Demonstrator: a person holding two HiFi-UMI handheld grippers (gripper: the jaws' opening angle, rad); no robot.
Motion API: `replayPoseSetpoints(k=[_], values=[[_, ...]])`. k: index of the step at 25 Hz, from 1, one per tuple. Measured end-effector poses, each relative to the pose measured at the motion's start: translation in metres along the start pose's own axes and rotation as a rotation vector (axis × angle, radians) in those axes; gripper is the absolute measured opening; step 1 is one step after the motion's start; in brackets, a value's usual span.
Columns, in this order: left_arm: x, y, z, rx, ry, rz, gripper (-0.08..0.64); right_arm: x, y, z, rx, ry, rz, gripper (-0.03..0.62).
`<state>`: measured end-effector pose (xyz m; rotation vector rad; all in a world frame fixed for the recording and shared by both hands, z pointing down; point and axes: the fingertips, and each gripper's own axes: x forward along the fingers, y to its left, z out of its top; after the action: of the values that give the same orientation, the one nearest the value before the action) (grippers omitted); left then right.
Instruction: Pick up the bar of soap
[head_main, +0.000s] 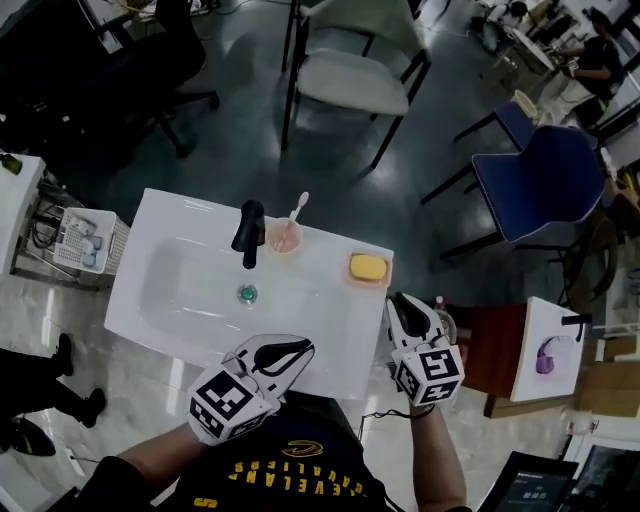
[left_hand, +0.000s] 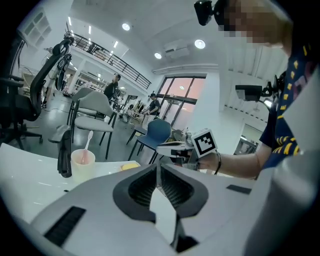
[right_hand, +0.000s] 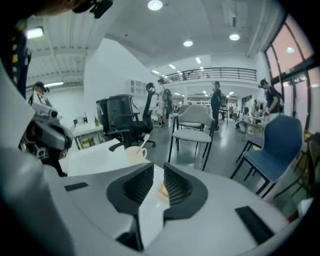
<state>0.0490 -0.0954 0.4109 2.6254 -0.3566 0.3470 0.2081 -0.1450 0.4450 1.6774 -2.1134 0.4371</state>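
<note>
- Right gripper (right_hand: 158, 169): jaws stood a narrow slit apart with nothing between them; it was held off the sink's near right corner, aimed at the soap.
- Left gripper (left_hand: 158, 167): jaws were pressed together and empty; it was held over the sink's near edge.
- Bar of soap (head_main: 367, 267): yellow, it lay in a dish on the sink's back right corner, apart from both grippers.
- Sink (head_main: 190, 290): white, with a drain (head_main: 247, 293) in the basin.
- Faucet (head_main: 248, 232): black, at the back edge.
- Cup (head_main: 284, 238): it held a toothbrush and stood just beside the faucet.
- Blue chair (head_main: 545, 180): on the floor beyond.
</note>
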Motion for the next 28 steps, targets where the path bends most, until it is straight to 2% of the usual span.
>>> replayPoseSetpoints(k=[3,7,12,20,24,28], values=[[0.006,0.003,0.001,0.008,0.004,0.035,0.020,0.021,-0.009,-0.009,-0.145,0.088,0.030,0.122],[0.013,0.004,-0.005,0.041,0.034,0.049,0.046,0.043,-0.020,-0.025,-0.235,0.161,0.078,0.129],[0.017,0.007,-0.012,0.048,0.059,0.072,0.103,0.066,-0.021,-0.049,-0.383,0.282,0.175,0.172],[0.015,0.012,-0.014,0.029,0.044,0.102,0.117,0.094,-0.027,-0.077,-0.646,0.480,0.324,0.230],[0.009,0.018,-0.021,0.003,0.043,0.121,0.117,0.113,-0.030,-0.091,-0.706,0.559,0.380,0.276],[0.002,0.026,-0.025,-0.025,0.040,0.144,0.117,0.129,-0.035,-0.107,-0.741,0.644,0.425,0.288]])
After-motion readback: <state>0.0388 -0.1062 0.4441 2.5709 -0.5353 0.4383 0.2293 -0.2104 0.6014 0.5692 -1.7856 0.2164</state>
